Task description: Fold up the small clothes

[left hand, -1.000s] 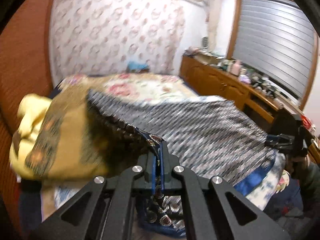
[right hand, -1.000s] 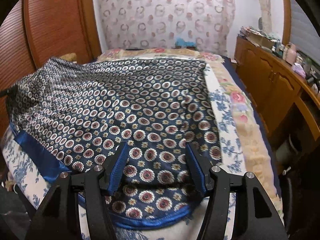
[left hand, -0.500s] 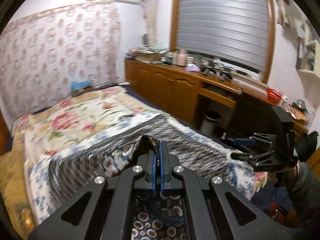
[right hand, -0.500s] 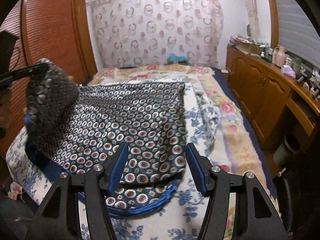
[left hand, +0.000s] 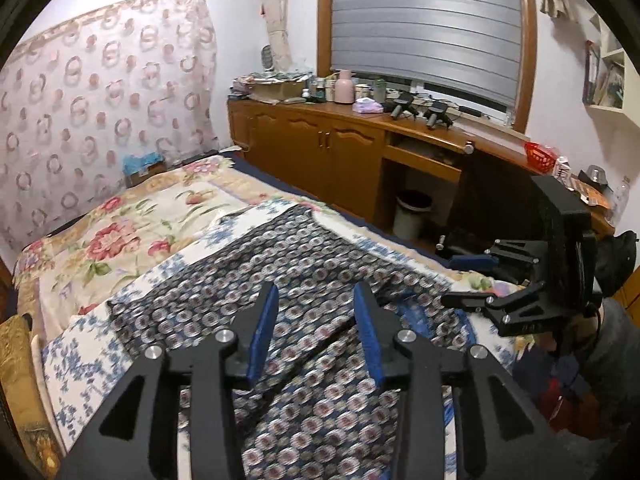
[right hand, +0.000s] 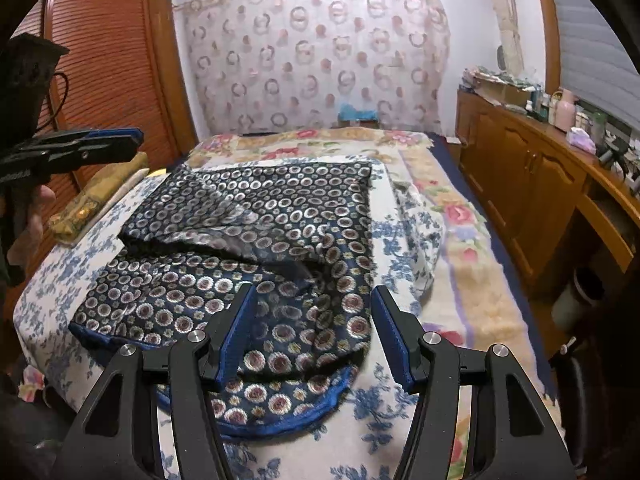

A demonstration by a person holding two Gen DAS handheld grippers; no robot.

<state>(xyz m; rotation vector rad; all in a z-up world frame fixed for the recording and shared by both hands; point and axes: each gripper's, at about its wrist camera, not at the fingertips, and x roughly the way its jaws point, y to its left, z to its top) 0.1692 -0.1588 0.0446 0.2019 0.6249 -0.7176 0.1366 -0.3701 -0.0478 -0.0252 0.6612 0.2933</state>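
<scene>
A dark blue garment with a pattern of pale rings and a bright blue hem [right hand: 256, 240] lies on the bed, its left part folded over onto the rest. It also shows in the left wrist view [left hand: 304, 304]. My left gripper [left hand: 316, 320] is open and empty just above the cloth; it also shows at the left in the right wrist view [right hand: 100, 144]. My right gripper [right hand: 314, 328] is open and empty over the garment's near hem; it also shows at the right in the left wrist view [left hand: 472, 280].
The bed carries a white sheet with blue flowers [right hand: 60, 264] and a floral blanket [right hand: 460, 224]. A yellow folded cloth [right hand: 96, 196] lies at the bed's left edge by a wooden wardrobe [right hand: 100, 60]. A wooden sideboard [left hand: 340, 156] with clutter and a bin [left hand: 412, 216] stand along the right.
My left gripper carried the garment's corner across to the right, laid it over the rest and opened, letting the cloth go. The right gripper stayed open and backed off slightly.
</scene>
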